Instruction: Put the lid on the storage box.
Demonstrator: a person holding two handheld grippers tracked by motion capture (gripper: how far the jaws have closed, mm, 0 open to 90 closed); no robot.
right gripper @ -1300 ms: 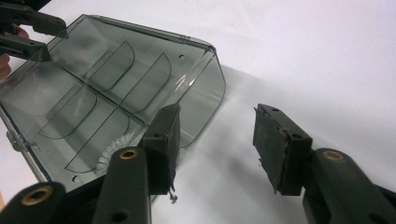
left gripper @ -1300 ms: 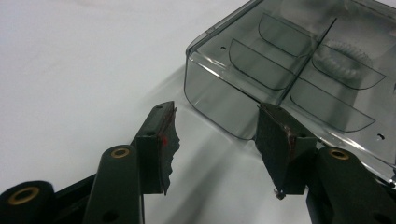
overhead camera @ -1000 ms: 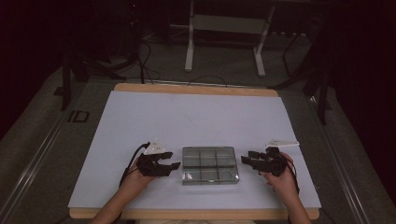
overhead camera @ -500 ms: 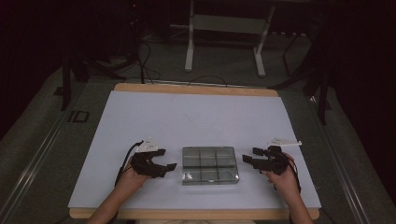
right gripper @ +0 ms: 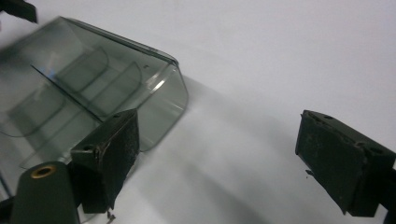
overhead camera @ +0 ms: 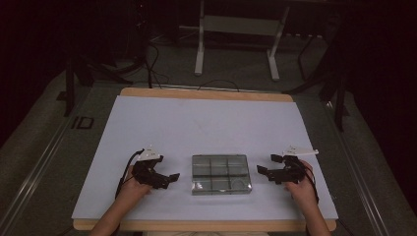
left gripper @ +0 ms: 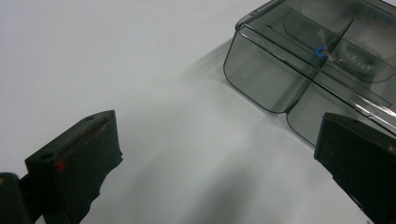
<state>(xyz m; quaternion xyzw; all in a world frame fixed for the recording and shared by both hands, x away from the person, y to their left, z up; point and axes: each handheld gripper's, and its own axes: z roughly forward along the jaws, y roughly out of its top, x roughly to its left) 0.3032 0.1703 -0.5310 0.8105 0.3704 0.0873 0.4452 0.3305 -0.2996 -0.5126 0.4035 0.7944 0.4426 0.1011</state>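
Note:
A smoky clear plastic box [overhead camera: 220, 173] with several compartments sits near the table's front edge, between my two grippers. My left gripper [overhead camera: 169, 179] lies to its left, open, jaws pointing at the box and a short gap away. In the left gripper view the left gripper [left gripper: 217, 126] holds nothing; the box [left gripper: 299, 56] is ahead to the right, with a small blue bit [left gripper: 320, 50] inside. My right gripper [overhead camera: 266, 164] is open just right of the box. In the right gripper view the right gripper [right gripper: 219, 121] is empty; the box's corner [right gripper: 159, 88] sits by its left jaw.
The white table top [overhead camera: 206, 123] stretches bare beyond the box to a wooden back edge [overhead camera: 206, 93]. Behind the table stand metal frame legs [overhead camera: 199, 49] and cables [overhead camera: 152, 64] on the dark floor. Forearms come in at the front edge.
My left gripper has drawn back a little to the left, away from the box's side. The right gripper has hardly moved. The box stays put.

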